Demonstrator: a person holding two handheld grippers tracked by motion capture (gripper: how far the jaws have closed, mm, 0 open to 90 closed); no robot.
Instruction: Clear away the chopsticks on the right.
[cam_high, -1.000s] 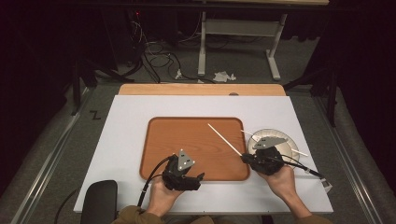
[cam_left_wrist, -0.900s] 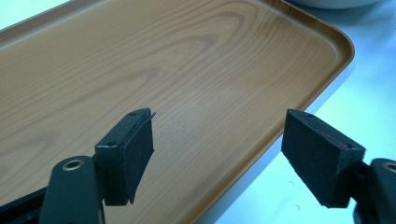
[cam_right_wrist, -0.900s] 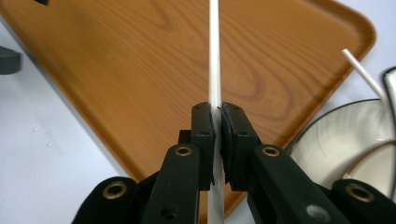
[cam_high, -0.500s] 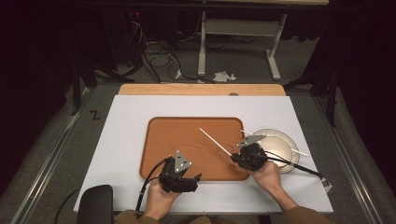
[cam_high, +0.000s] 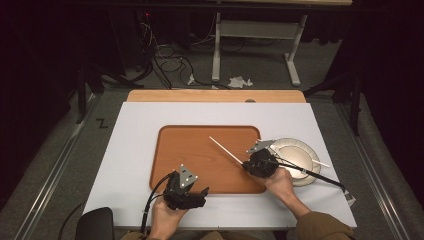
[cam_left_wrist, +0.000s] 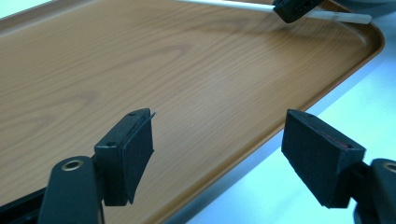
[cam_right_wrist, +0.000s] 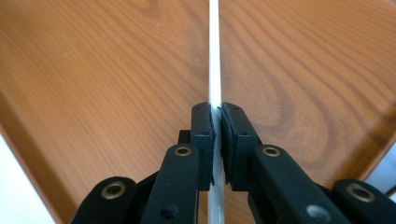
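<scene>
You worked over a brown wood-grain tray (cam_high: 200, 155) on a white table (cam_high: 140, 150); the chopstick (cam_high: 225, 150) was white, the plate (cam_high: 300, 150) cream, the grippers' jaws black.

Black gripper (cam_high: 200, 194) bodies, grey three-cornered plates, brass rivets, black cables, olive sleeves.

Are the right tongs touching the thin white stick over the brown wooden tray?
Touching. The right gripper view shows the right tongs shut on the thin white stick, both pads pressing its sides.
</scene>
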